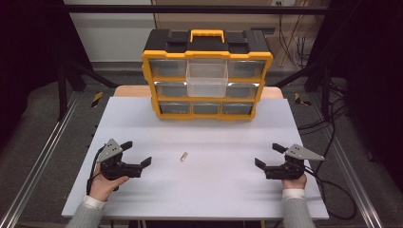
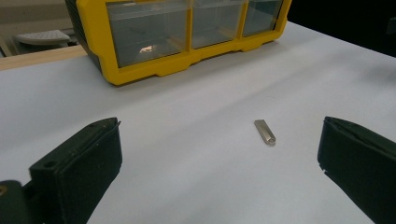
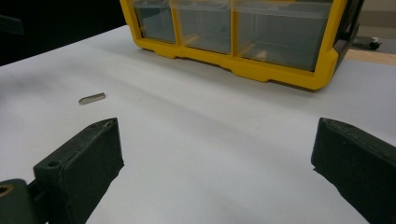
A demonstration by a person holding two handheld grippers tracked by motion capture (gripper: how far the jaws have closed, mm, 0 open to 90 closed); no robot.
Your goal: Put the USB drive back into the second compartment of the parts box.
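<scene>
A small metal pin [image 1: 183, 156] lies flat on the white table [image 1: 204, 190], between the two grippers. A yellow and black drawer organizer [image 1: 206, 73] stands at the far side, and its clear top-middle drawer [image 1: 206, 78] is pulled out. My left gripper [image 1: 136, 153] rests at the near left, open and empty, with the pin [image 2: 265, 132] ahead between its jaws. My right gripper [image 1: 269, 155] rests at the near right, open and empty; the pin [image 3: 91, 98] lies off to its left. The organizer's bottom drawers [image 2: 187, 25] [image 3: 243, 28] face both gripper views.
Metal frame rails [image 1: 43, 156] run along both sides of the table. Cables [image 1: 332, 185] trail off the right edge, and more hang by the back wall. A wooden board [image 1: 130, 91] shows behind the table top.
</scene>
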